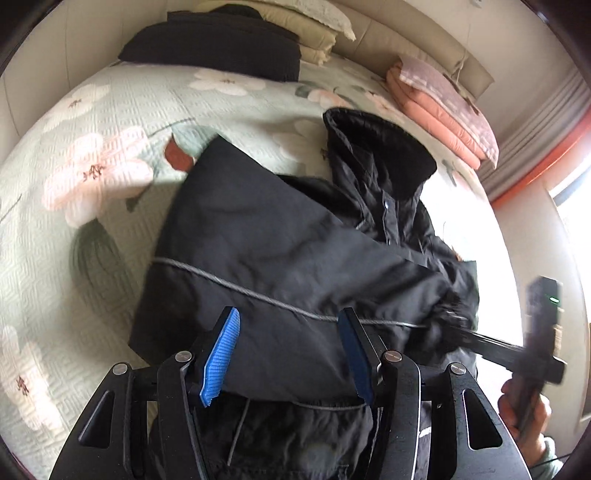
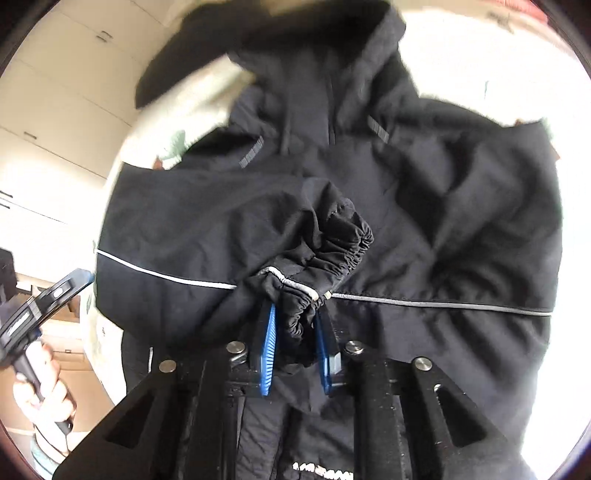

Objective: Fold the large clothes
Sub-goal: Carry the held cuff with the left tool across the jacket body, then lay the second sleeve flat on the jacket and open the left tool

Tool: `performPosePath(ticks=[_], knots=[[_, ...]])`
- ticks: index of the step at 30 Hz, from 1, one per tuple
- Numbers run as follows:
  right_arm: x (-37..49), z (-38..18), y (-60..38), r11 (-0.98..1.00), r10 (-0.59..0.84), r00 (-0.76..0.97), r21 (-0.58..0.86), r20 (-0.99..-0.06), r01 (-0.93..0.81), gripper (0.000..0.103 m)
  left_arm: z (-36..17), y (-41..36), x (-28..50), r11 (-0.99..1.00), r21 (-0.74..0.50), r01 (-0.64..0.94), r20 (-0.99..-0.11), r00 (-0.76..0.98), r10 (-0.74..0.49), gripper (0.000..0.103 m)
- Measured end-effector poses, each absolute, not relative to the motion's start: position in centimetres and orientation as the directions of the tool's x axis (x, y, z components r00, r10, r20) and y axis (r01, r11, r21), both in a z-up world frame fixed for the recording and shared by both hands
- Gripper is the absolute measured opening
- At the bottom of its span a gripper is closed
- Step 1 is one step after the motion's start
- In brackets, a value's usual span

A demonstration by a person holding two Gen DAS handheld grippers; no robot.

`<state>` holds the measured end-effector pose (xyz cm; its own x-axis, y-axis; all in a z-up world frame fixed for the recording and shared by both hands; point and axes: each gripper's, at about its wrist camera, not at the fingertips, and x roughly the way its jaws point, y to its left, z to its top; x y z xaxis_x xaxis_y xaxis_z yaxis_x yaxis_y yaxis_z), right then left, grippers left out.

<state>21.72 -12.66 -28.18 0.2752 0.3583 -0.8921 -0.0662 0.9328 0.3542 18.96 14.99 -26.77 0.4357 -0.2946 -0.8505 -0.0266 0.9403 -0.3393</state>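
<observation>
A black hooded jacket (image 1: 277, 240) with thin grey piping lies spread on the floral quilt (image 1: 92, 166), its hood (image 1: 380, 147) toward the far right. My left gripper (image 1: 289, 314) hovers over the jacket's lower part, its blue pads wide apart and gripping nothing. In the right wrist view the jacket (image 2: 424, 221) fills the frame. My right gripper (image 2: 295, 314) is shut on the gathered elastic sleeve cuff (image 2: 299, 295), which bunches between its blue pads. From the left wrist view the right gripper (image 1: 458, 321) reaches into the sleeve end, held by a hand (image 1: 524, 406).
A folded black garment (image 1: 214, 48) and pale pillows (image 1: 295, 22) sit at the bed's far end. Folded pink blankets (image 1: 443, 110) lie at the far right near a curtain (image 1: 554, 129). White cupboards (image 2: 55, 110) and cardboard boxes (image 2: 66, 332) stand off the bed's left.
</observation>
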Motion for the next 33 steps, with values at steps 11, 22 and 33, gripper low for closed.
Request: performPosePath(ticks=[11, 22, 33], knots=[[19.3, -25.0, -20.9, 0.993, 0.102, 0.330, 0.118, -0.938, 0.030, 0.021, -32.1, 8.5, 22.9, 0.956, -0.248, 0.158, -0.909, 0.302, -0.286, 0.057], [19.8, -32.8, -19.9, 0.995, 0.027, 0.213, 0.046, -0.977, 0.083, 0.030, -35.7, 5.6, 23.0, 0.969, -0.055, 0.242, -0.944, 0.302, -0.130, 0.061], [21.7, -23.7, -14.1, 0.995, 0.086, 0.397, 0.102, -0.914, 0.019, 0.080, -28.5, 6.4, 25.7, 0.930, -0.185, 0.317, -0.897, 0.333, -0.292, 0.061]])
